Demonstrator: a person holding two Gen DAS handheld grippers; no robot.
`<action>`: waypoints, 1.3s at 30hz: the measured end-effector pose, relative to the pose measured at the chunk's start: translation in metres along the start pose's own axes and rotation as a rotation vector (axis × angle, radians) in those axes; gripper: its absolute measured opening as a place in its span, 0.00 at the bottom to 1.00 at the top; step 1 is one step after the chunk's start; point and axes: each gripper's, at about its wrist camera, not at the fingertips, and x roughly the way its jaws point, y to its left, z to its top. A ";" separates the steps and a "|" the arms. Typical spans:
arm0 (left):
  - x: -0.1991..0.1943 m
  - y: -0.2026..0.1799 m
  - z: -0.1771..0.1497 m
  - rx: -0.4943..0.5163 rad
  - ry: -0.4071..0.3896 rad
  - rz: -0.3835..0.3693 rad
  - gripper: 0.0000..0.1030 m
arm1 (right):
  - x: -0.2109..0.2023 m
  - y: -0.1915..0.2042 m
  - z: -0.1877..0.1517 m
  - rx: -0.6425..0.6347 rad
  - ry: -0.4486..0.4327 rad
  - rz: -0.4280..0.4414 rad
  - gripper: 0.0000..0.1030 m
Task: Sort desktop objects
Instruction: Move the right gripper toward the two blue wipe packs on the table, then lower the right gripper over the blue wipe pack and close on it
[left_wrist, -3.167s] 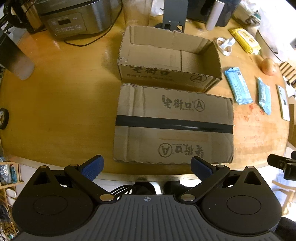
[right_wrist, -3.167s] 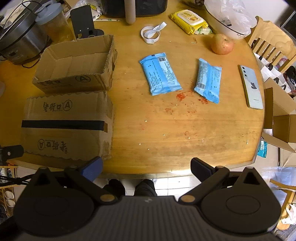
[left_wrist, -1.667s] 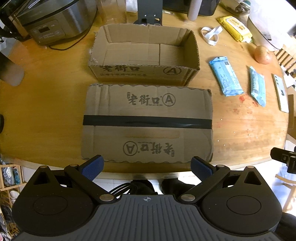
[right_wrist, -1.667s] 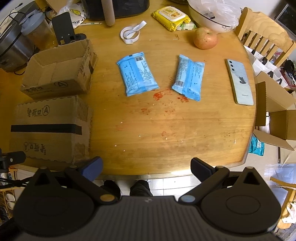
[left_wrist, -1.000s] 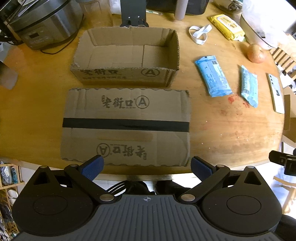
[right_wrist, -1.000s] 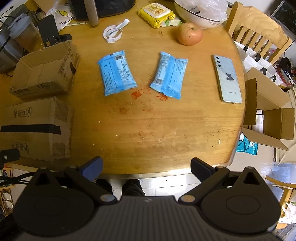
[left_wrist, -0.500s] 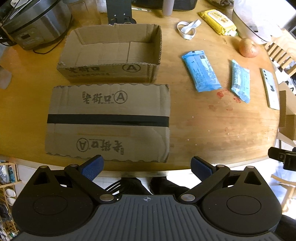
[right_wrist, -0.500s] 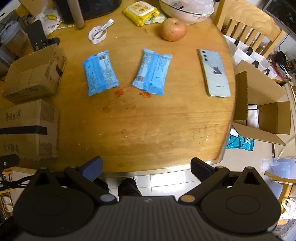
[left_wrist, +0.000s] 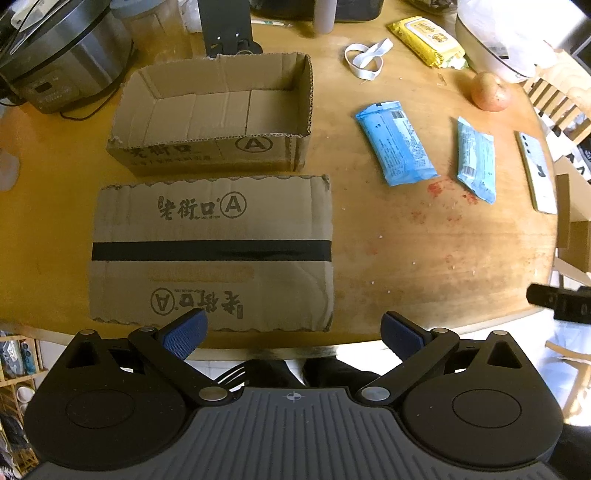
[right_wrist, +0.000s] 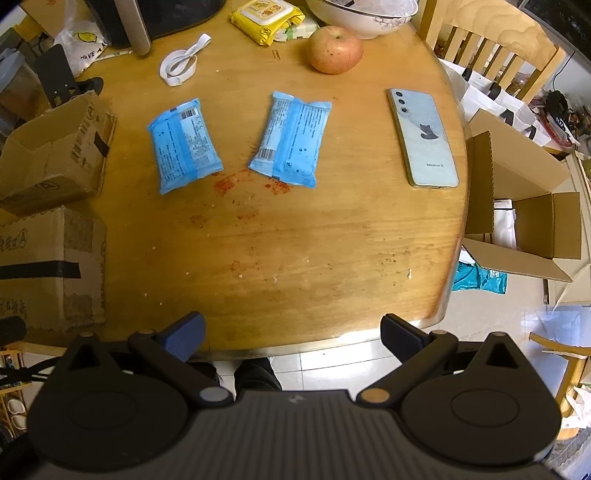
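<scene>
Wooden table (right_wrist: 332, 240) is being viewed from farther right than moments ago, both packets (right_wrist: 183, 144) (right_wrist: 290, 138) lying outside the open box (left_wrist: 221, 110), while both grippers (left_wrist: 293, 328) (right_wrist: 291, 328) are being held wide, empty.

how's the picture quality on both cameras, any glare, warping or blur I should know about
Left wrist view: strong fisheye bends the table edge; the lighting is warm, with the apple and bowl near the far right corner soft. Right wrist view: same warping, glare along the table's near metal rim, the phone sharp, the corners dark.
</scene>
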 end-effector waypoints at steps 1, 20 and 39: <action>0.000 0.000 0.000 0.003 -0.001 0.000 1.00 | 0.001 0.000 0.001 0.003 0.001 0.001 1.00; 0.001 0.003 0.004 0.011 0.006 -0.011 1.00 | 0.020 -0.002 0.036 0.073 0.012 0.010 1.00; 0.000 0.008 0.008 0.011 0.008 0.003 1.00 | 0.039 -0.003 0.068 0.106 0.062 0.035 1.00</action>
